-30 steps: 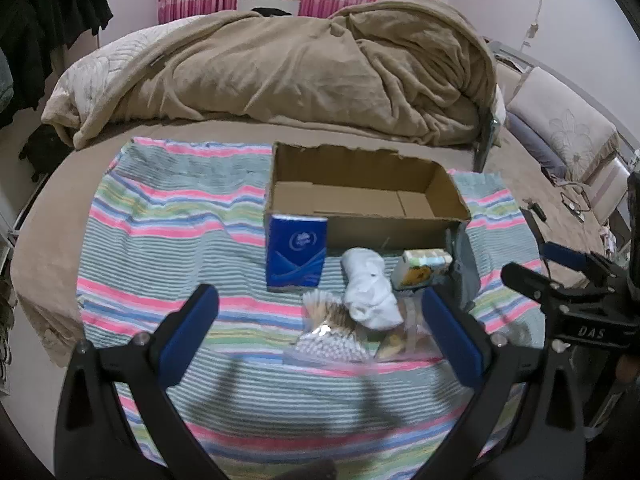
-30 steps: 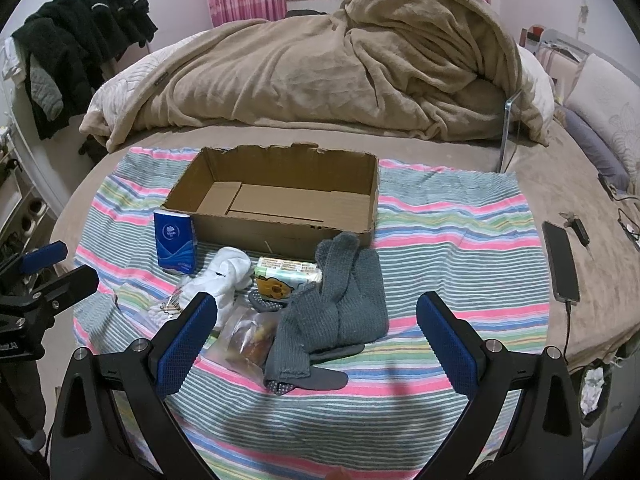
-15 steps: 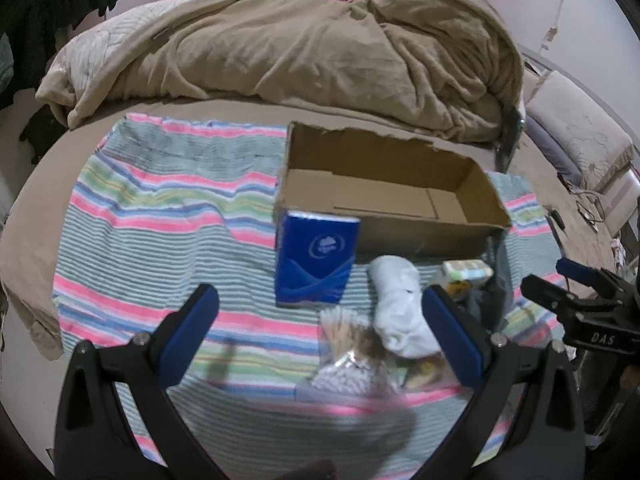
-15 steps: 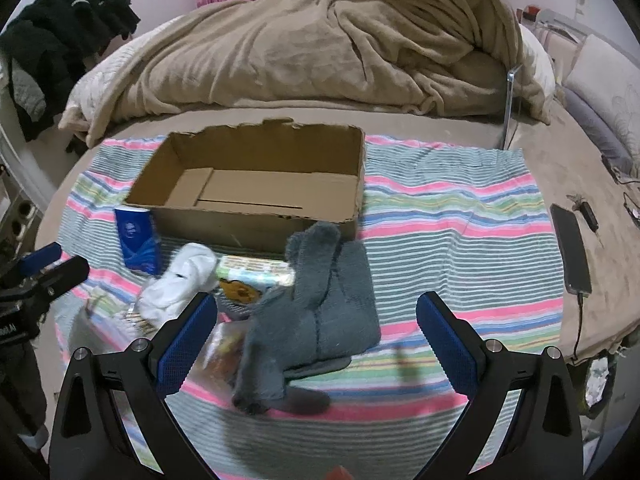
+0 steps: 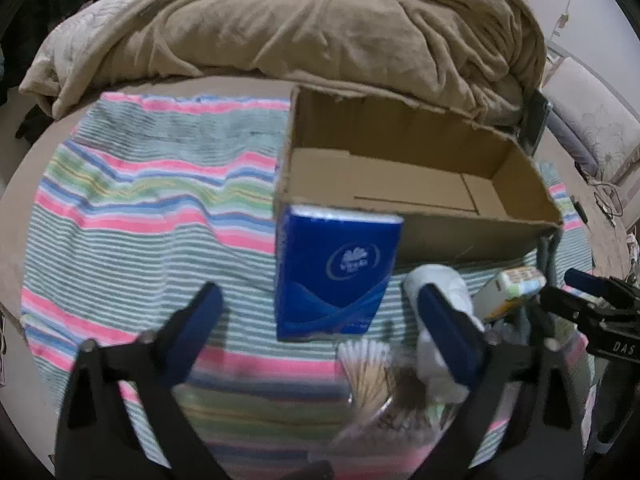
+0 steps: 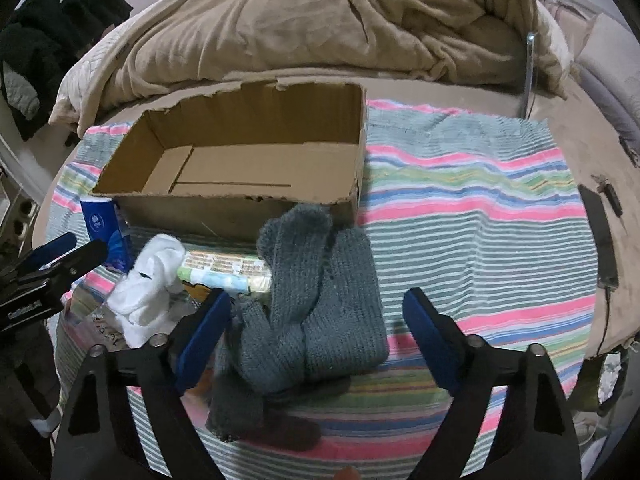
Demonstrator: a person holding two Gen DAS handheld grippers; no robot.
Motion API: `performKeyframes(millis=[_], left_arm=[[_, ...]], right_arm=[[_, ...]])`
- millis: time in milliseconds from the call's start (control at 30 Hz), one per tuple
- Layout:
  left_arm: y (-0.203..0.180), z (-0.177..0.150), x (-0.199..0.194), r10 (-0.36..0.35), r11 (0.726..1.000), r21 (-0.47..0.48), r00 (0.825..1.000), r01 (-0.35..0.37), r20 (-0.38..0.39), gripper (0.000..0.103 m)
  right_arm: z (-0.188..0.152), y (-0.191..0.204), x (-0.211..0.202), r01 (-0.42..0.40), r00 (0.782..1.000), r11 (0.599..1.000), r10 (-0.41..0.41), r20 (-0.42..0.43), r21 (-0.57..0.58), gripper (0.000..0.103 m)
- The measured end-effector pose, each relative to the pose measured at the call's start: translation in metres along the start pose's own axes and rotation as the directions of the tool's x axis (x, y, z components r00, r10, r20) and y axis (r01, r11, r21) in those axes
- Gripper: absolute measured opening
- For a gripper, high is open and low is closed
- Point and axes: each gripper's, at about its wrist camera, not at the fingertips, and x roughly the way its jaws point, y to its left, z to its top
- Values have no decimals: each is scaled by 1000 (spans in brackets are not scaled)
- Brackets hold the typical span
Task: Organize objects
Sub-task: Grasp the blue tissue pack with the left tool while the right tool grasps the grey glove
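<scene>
An open cardboard box (image 5: 420, 236) (image 6: 240, 208) stands on a striped cloth. A blue tissue pack (image 5: 334, 276) (image 6: 98, 224) stands upright against the box's front left corner. My left gripper (image 5: 320, 340) is open and empty, its fingers either side of the pack and just short of it. Grey knitted gloves (image 6: 316, 300) lie in front of the box. My right gripper (image 6: 316, 344) is open and empty, straddling the gloves. White socks (image 6: 148, 292) (image 5: 440, 292), a small colourful carton (image 6: 224, 274) and a bag of cotton swabs (image 5: 368, 364) lie between.
A heaped tan blanket (image 5: 320, 28) fills the bed behind the box. A black phone (image 6: 598, 232) lies on its cable at the right edge of the bed. Dark clothes (image 6: 52, 40) hang at the far left. Bare striped cloth (image 6: 472, 208) spreads right of the box.
Both grippers have moved forward and down toward the objects. The left one has closed in on the blue tissue pack, the right one on the grey gloves. Nothing has been grasped.
</scene>
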Motion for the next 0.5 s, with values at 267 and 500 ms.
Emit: performKeyframes(millis=[267,500], left_arm=[[-7,-5,16,-35,999,19,999,36,-35,55],[-8,-8,7,-80,996,22,997,81,-22,53]], right_arm=[[-14,-4,7,-61,998,998,61,-25,-2,53],[-17,0,-1,-101,995,994,101,3,-31,14]])
